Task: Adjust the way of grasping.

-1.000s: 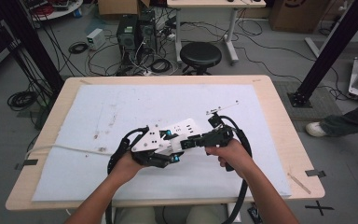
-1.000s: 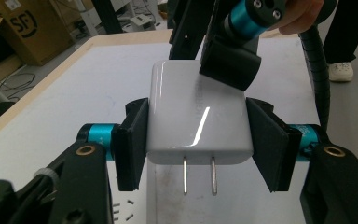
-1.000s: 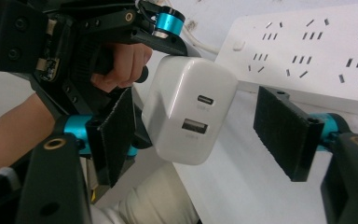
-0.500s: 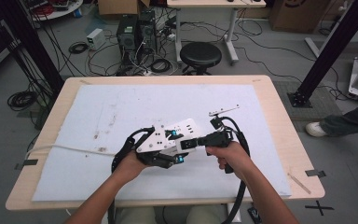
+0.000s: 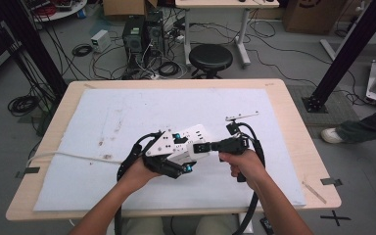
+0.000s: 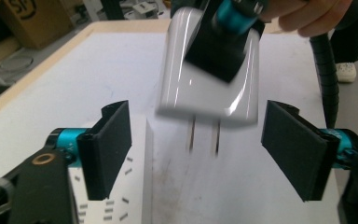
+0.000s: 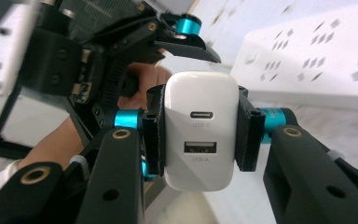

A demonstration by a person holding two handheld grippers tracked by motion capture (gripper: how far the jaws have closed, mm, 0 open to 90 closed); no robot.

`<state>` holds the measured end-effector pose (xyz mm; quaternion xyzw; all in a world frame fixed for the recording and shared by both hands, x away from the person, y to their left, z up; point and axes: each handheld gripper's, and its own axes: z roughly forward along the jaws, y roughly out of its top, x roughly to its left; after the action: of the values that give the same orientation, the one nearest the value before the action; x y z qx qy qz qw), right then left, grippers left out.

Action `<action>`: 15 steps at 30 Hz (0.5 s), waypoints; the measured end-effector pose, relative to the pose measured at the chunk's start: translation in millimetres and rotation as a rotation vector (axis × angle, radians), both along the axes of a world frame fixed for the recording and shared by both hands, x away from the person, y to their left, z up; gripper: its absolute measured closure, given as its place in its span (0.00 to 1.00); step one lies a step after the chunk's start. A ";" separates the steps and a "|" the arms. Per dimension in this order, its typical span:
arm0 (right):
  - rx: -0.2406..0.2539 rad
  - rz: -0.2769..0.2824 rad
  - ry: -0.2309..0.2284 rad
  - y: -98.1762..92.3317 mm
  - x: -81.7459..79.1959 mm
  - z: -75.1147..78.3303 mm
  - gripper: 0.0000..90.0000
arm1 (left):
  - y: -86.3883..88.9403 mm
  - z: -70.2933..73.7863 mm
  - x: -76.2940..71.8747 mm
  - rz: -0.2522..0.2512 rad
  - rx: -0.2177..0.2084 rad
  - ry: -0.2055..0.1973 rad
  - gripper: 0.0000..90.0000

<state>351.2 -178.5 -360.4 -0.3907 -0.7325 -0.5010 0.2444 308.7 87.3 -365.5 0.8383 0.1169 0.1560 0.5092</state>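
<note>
Jaws, right: black pads of the right gripper [image 7: 199, 135] have just been closing and now clamp both long sides of a white charger [image 7: 201, 130].
Jaws, left: the left gripper [image 6: 198, 149] has just been opening; its pads stand wide apart, touching nothing, with the charger [image 6: 209, 70] above and between them.
Charger, right gripper view: its back face shows two ports, a small oval one above a wider rectangular one.
Charger, left gripper view: the other end shows, with two metal prongs [image 6: 203, 135] pointing down, slightly blurred; a hand [image 6: 307, 14] sits at the top edge.
Power strip: a white block with slotted sockets lies just under the left pad [image 6: 135, 186] and appears again, blurred, at upper right of the right gripper view [image 7: 317, 60].
High view: both grippers meet tip to tip above the white mat [image 5: 127, 117] near the desk's [image 5: 293, 107] front edge, left hand [image 5: 139, 171] and right hand [image 5: 245, 164] close together; the charger itself is too small to make out there.
</note>
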 end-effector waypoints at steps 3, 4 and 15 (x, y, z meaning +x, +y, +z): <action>-0.023 -0.034 -0.046 -8.0 -2.1 2.9 0.70 | 9.0 -3.8 1.1 0.038 -0.008 0.026 0.23; -0.034 -0.050 -0.067 -10.9 -2.9 3.6 0.70 | 12.2 -4.8 1.2 0.050 -0.012 0.032 0.22; -0.074 -0.168 -0.171 -43.8 -9.9 4.9 0.70 | 47.4 -8.1 2.5 0.184 -0.097 0.086 0.22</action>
<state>341.3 -222.3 -355.5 -0.4153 -0.7333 -0.5240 0.1234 311.2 134.7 -373.6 0.8042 0.2226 0.1603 0.5272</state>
